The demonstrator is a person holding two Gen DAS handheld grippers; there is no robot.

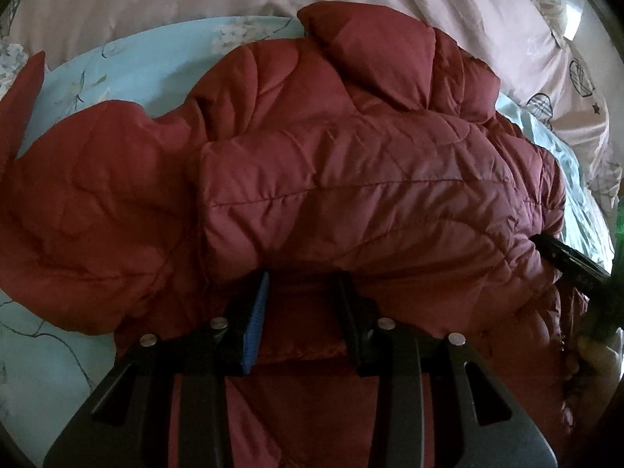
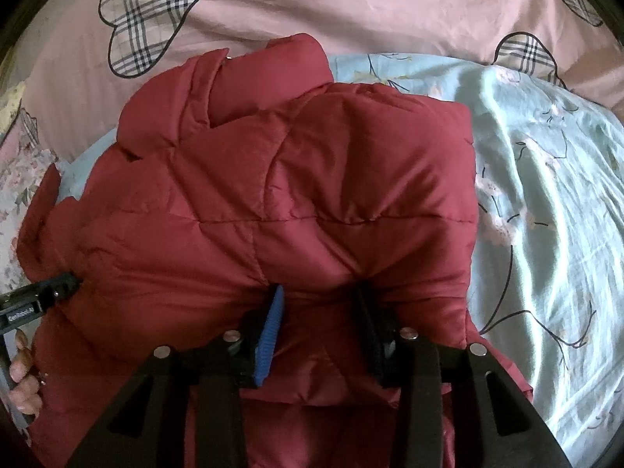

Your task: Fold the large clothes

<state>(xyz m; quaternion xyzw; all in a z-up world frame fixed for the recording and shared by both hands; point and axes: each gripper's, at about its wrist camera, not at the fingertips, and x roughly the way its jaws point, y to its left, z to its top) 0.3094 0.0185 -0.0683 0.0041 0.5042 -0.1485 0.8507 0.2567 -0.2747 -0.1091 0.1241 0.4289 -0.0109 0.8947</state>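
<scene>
Lying bunched on the light-blue floral sheet, the red quilted jacket is bordered by bare sheet on its right and a pink duvet behind. Its near fold is pinched by the left gripper and right gripper, whose fingertips are buried in padding.

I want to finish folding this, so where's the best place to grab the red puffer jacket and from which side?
Grip the red puffer jacket by the rolled near edge of its folded bulk, coming from the near side, probably with both tools. That edge forms a thick ridge, while the quilted top is broad and puffy, offering nothing to pinch.
</scene>
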